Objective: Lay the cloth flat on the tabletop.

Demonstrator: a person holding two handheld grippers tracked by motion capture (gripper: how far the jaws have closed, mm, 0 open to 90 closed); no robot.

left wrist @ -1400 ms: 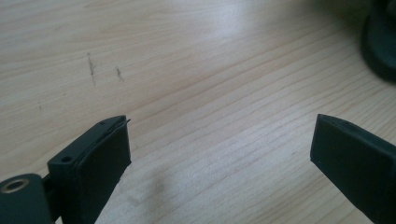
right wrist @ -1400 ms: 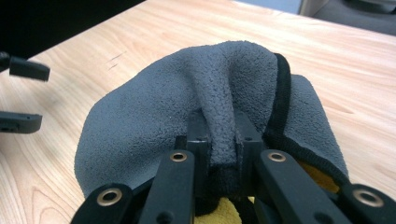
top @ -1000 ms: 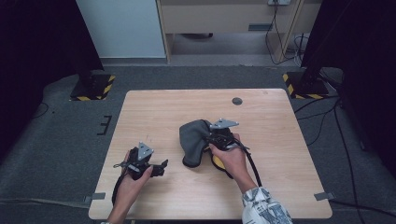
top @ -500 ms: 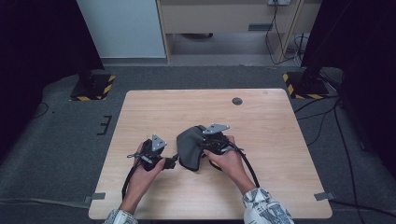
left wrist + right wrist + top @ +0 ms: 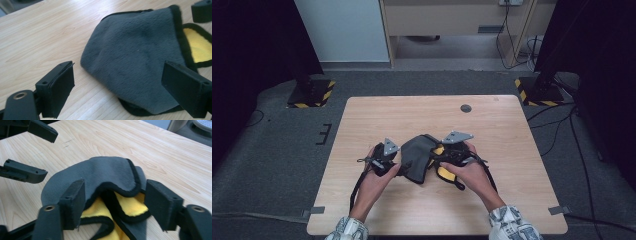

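Both grippers meet over one cloth near the middle of the table (image 5: 377, 115), the right gripper (image 5: 113, 202) already at it and the left gripper (image 5: 120, 92) coming in from the side. The right one's jaws stand wide apart on either side of a bunched-up fold; the cloth (image 5: 100, 173), grey outside with a yellow lining and black edging, humps up between them, so they bracket it rather than pinch it, and I judge it is not gripped yet. That hump looks deliberate: raised fabric gives the jaws an edge to close on instead of flat wood.

From the left gripper's own view, its jaws also gape fully, holding nothing, with the grey side of the cloth lying just ahead and partly between them on the table. In the high view this gripper (image 5: 384, 157) sits just beside the cloth (image 5: 414, 157), opposite the right gripper (image 5: 452, 150), likely so each can take a separate edge and spread or fold it.
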